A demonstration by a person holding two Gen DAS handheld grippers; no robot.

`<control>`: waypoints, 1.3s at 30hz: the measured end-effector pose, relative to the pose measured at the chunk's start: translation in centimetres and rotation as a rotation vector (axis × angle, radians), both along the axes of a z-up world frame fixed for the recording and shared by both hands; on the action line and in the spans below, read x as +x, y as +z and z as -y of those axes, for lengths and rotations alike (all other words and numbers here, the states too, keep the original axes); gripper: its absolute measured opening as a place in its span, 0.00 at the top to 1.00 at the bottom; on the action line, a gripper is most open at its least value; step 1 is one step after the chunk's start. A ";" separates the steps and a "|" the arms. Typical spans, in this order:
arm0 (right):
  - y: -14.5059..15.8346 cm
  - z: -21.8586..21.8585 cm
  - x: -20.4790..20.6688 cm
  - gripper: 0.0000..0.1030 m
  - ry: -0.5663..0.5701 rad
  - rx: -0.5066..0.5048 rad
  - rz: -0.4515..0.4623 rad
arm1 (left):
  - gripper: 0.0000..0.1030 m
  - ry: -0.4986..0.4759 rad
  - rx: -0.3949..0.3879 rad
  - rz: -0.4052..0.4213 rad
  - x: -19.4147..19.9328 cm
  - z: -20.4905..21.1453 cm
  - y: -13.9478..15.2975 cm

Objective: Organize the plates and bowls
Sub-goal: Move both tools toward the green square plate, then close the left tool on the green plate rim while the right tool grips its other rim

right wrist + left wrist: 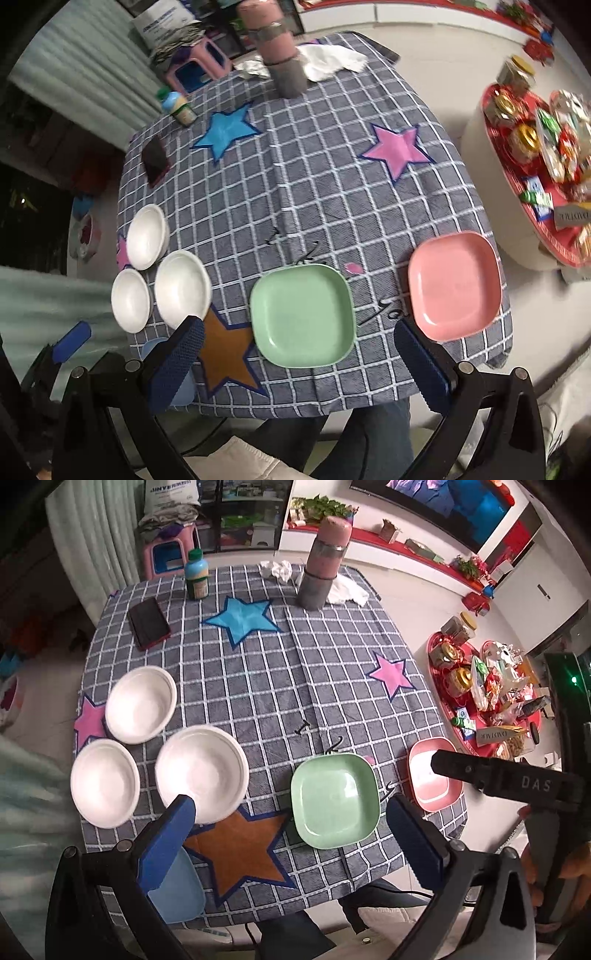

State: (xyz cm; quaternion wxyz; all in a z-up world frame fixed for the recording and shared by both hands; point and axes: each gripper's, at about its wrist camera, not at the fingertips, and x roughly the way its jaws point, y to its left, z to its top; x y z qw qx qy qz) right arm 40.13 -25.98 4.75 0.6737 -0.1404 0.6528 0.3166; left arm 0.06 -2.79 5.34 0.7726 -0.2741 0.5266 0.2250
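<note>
So we've got both grippers spread wide and holding nothing: left gripper (291, 830), right gripper (299, 354). Along the tabletop's near edge sit the green plate (303, 314) and pink plate (454, 284); three white bowls (181, 288) cluster at the left edge.

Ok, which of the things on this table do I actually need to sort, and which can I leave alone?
For the job:
- three white bowls
- green plate
- pink plate
- blue plate, at the near edge, partly hidden by the left gripper

Leave alone:
- pink and grey flask
- small bottle
- phone
- crumpled tissues
</note>
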 end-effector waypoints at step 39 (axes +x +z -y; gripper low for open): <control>-13.6 -0.6 -0.8 0.00 0.077 -0.264 -0.199 | 0.00 0.047 -0.227 -0.303 -0.9 0.1 -16.0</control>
